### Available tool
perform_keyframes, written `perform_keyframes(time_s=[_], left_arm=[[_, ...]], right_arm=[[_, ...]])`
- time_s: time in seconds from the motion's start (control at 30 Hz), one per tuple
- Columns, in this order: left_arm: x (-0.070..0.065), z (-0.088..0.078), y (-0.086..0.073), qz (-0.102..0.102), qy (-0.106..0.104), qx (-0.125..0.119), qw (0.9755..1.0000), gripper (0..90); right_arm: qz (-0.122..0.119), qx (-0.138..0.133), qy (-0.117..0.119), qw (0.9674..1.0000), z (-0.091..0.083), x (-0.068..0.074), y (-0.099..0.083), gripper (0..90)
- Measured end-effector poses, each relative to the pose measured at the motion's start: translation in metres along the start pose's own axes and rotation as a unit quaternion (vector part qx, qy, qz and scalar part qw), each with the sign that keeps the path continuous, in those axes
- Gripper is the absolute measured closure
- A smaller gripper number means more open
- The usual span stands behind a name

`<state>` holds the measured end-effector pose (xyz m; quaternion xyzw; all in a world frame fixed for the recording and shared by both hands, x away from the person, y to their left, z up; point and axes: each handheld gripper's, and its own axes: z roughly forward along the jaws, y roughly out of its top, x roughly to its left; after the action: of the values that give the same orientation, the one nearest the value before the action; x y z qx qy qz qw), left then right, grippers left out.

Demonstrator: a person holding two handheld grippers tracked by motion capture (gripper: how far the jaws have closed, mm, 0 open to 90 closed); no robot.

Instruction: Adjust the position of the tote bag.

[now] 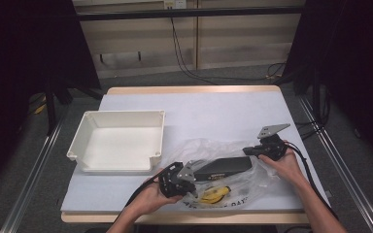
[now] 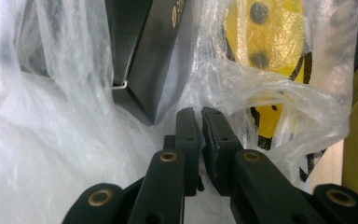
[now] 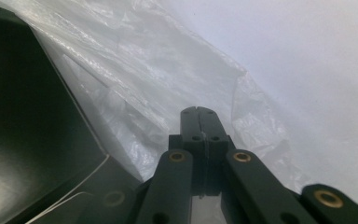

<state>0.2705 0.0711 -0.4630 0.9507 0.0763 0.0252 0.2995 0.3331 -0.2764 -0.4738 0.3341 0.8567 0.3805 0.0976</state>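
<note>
Forearms come in from the near edge of the table point(image 1: 194, 104), and the left gripper point(image 1: 190, 183) sits nearest, at the near-left corner of a clear plastic bag point(image 1: 223, 170) that lies at the near middle of the white tabletop. In the left gripper view its jaws stand almost together with a fold of the bag's film between the pads point(image 2: 213, 128), so it is pinching the plastic bag point(image 2: 65, 140). To the far left of that hand, well apart from the bag, an empty white tray point(image 1: 85, 127) rests on the table with its walls up. Inside the bag a long black box point(image 1: 223, 167) lies across the middle, its dark side and a pale edge line close in front of the left jaws point(image 2: 144, 56); just near of it lies a yellow item with black marks point(image 1: 214, 195), seen through the film in the left gripper view point(image 2: 270, 37), too blurred and crumpled over to say what it is. Some dark print on the bag's near edge cannot be read. At the right end of the bag the right gripper point(image 1: 248, 151) has its jaws pressed together; in the right gripper view the bag's film point(image 3: 168, 79) lies around and under the tips, and whether any of it is caught between them cannot be told. The black box point(image 3: 23, 126) rises dark at the left of that view, cut off by the frame.
</note>
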Motion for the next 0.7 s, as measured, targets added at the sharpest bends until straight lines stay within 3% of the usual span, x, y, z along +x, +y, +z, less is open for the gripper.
perform_keyframes(time_s=[0.33, 0.5, 0.57, 0.63, 0.7], left_arm=[[-0.003, -0.003, -0.004, 0.001, 0.004, 0.001, 1.0, 88.7], [-0.001, -0.003, -0.003, -0.012, 0.003, 0.0, 0.9999, 87.0], [-0.001, -0.003, -0.002, -0.009, 0.003, 0.0, 1.0, 85.1], [-0.001, -0.004, -0.001, -0.013, 0.002, -0.005, 0.9999, 80.8], [-0.001, -0.01, 0.002, -0.013, 0.005, -0.014, 0.9998, 79.2]], right_arm=[[0.0, 0.019, -0.016, 0.9997, 0.008, 0.0, -0.002, 90.0], [-0.012, 0.022, -0.022, 0.9995, 0.008, 0.003, -0.001, 90.0], [-0.018, 0.011, -0.021, 0.9996, 0.002, 0.005, 0.0, 90.0], [-0.017, -0.022, -0.012, 0.9995, -0.013, 0.008, 0.003, 90.0], [-0.017, -0.029, -0.007, 0.9994, -0.018, 0.009, 0.004, 90.0]])
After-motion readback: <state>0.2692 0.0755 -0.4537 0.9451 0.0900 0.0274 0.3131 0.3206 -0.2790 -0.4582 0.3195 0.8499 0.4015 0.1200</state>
